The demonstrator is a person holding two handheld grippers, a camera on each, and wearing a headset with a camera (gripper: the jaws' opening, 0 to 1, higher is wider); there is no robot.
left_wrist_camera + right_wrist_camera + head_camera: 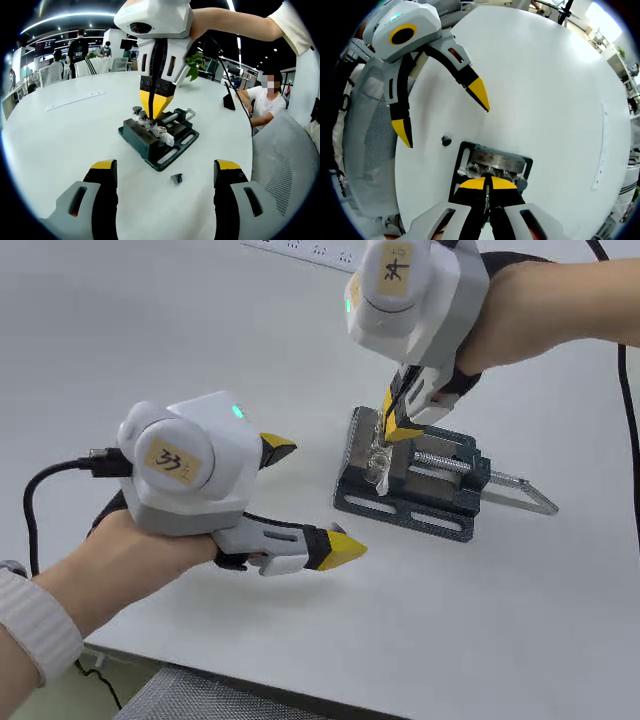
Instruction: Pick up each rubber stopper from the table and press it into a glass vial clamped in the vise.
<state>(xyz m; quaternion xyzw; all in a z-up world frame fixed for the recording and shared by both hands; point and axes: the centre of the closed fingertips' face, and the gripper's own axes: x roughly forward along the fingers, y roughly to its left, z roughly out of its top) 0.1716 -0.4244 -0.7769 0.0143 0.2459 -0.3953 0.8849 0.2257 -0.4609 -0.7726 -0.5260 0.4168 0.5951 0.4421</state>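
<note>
Yellow-tipped and wide open, the left gripper (330, 498) hovers low over the white table (150, 340) and holds nothing. Just past it, one small dark rubber stopper (176, 177) lies on the table, close to the vise (440, 505). Glass vials (378, 472) stand in the vise. The right gripper (400, 430) points down onto them with its jaws squeezed together. I think it is pushing a stopper in. Next, the open gripper should pinch the loose stopper.

A tan sticker (172, 462) on the left gripper (322, 497) bears handwritten marks that look like 33, and a second sticker (394, 270) on the right gripper (400, 430) bears a scrawl, perhaps 34, too unclear to read surely.
</note>
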